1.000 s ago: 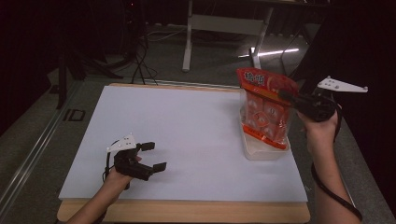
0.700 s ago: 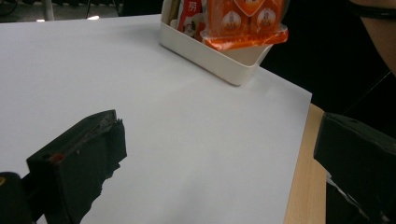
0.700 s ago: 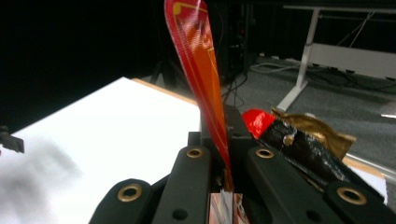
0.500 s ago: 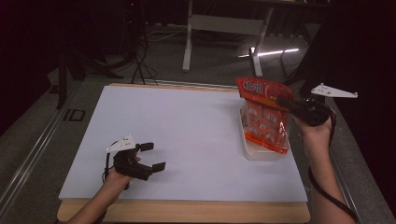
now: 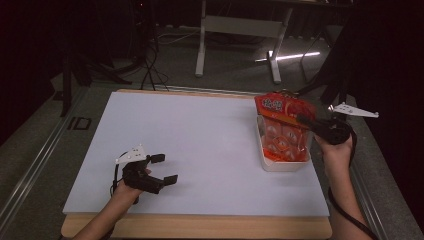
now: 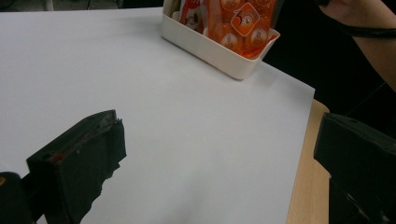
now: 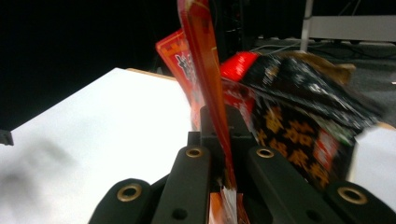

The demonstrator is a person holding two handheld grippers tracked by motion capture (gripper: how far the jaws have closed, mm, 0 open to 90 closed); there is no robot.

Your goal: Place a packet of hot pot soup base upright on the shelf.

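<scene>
My right claw (image 5: 303, 120) is clamped on the orange snack bag (image 5: 284, 131), half inside the white bin (image 5: 284, 163) at three o'clock; left claw (image 5: 165, 169) gapes idle; a crooked drop could tip the bin.

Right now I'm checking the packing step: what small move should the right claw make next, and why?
Probably lower a little more, then let go. The right claw is shut on the orange snack bag, whose bottom sits inside the white bin while its top leans above the rim.
</scene>
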